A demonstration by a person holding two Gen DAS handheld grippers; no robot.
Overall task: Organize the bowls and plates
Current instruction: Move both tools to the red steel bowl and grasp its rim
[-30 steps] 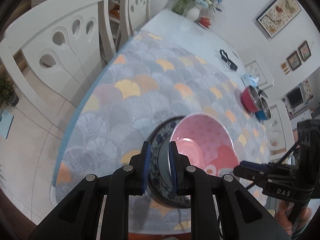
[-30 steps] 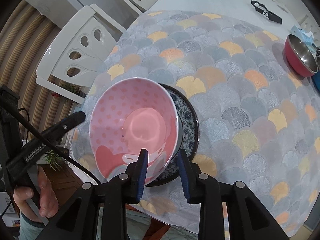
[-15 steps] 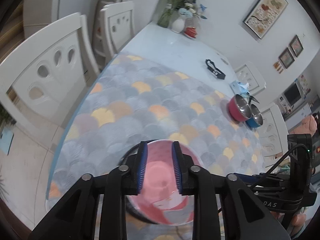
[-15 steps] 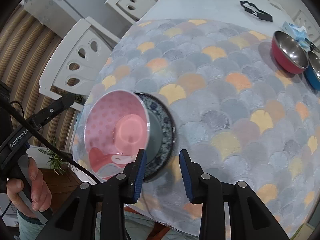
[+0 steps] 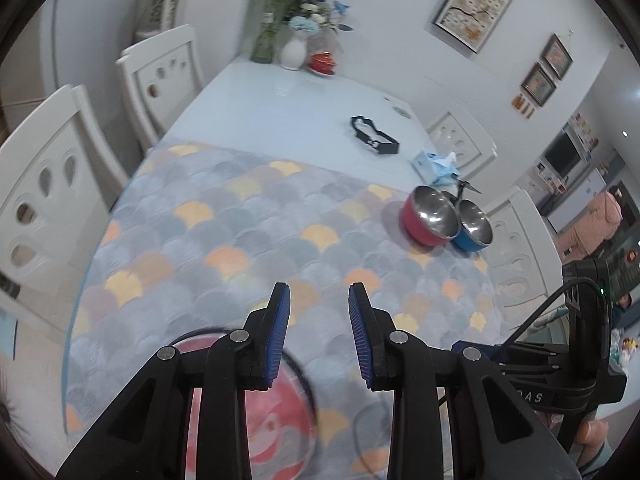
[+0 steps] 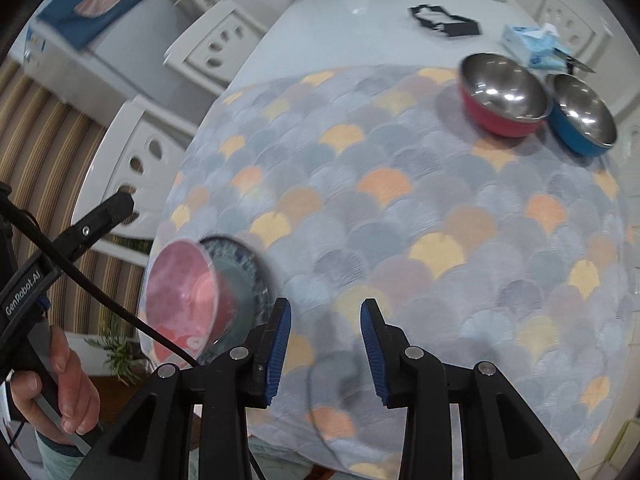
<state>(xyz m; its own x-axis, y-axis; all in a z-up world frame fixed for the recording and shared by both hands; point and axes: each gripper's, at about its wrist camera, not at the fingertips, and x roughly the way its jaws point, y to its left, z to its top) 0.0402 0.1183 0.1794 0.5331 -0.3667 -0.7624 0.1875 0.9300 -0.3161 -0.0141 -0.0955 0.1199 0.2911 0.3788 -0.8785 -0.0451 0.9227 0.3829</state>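
A pink dotted bowl (image 6: pixel 182 292) sits in a dark blue patterned plate (image 6: pixel 244 264) near the table's front left edge. In the left wrist view the pink bowl (image 5: pixel 276 420) shows low down, partly behind my left gripper (image 5: pixel 319 292). That gripper hangs open over the cloth with nothing between its fingers. My right gripper (image 6: pixel 325 308) is open too, empty, just right of the stack. A red steel bowl (image 6: pixel 504 100) and a blue steel bowl (image 6: pixel 582 116) stand side by side at the far right, also seen as red bowl (image 5: pixel 430 216) and blue bowl (image 5: pixel 472 228).
A fan-patterned cloth (image 5: pixel 240 220) covers the near half of the white table (image 5: pixel 288 112). A black strap (image 5: pixel 374 138), a tissue pack (image 5: pixel 436 164) and vases (image 5: pixel 294 50) lie farther back. White chairs (image 5: pixel 44 184) line the left side. A hand (image 6: pixel 60 380) holds the left gripper's handle.
Both grippers let go of the stack, the left off the plate's rim and the right off the bowl's rim. Both rose and swung towards the table's middle. The stack stayed put.
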